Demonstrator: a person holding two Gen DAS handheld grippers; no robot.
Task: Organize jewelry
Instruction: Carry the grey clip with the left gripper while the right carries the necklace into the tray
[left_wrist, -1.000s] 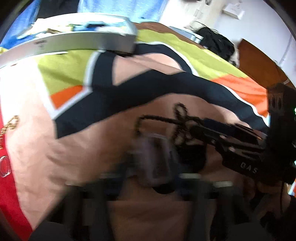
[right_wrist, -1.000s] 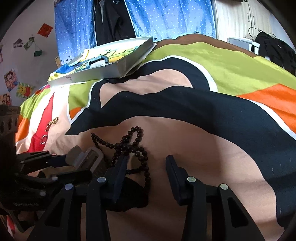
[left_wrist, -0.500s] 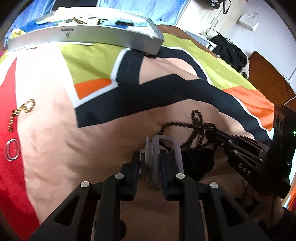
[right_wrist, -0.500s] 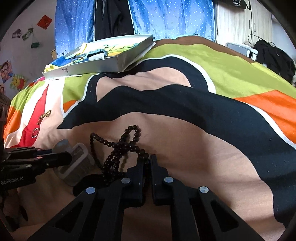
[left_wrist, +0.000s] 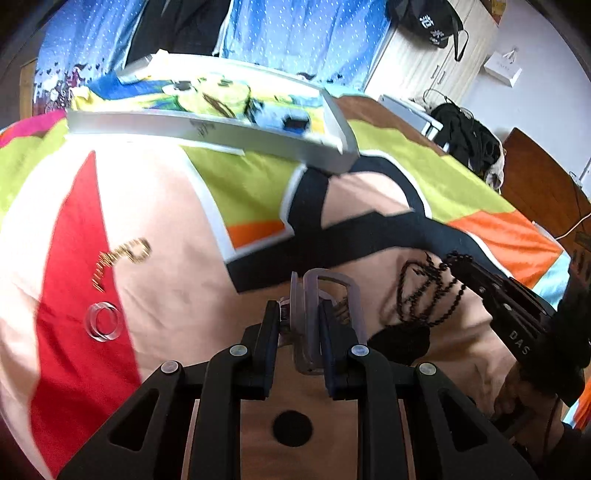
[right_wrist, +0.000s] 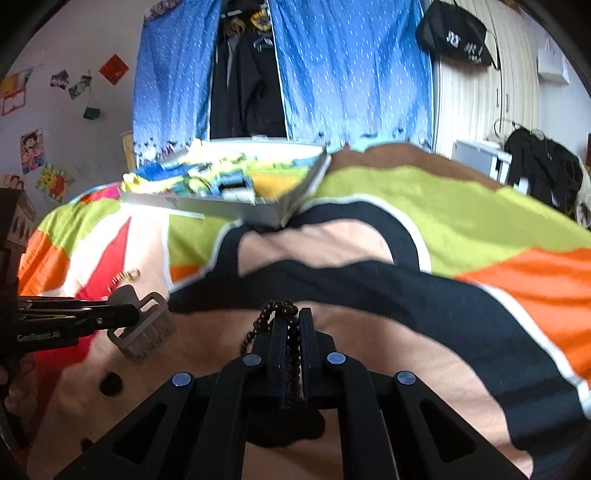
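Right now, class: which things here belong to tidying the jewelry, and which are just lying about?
Part of the job:
black bead necklace
grey hair clip
gold chain
clear ring
white tray

Just lying about:
bedspread
blue curtain
black bag
black clothes

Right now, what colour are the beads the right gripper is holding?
Dark brown, nearly black beads, clearest in the right wrist view.

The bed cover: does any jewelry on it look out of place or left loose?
Yes. A gold chain and a clear ring lie loose on the bed cover, apart from the white tray. The left claw holds a grey clip; the right claw holds black beads.
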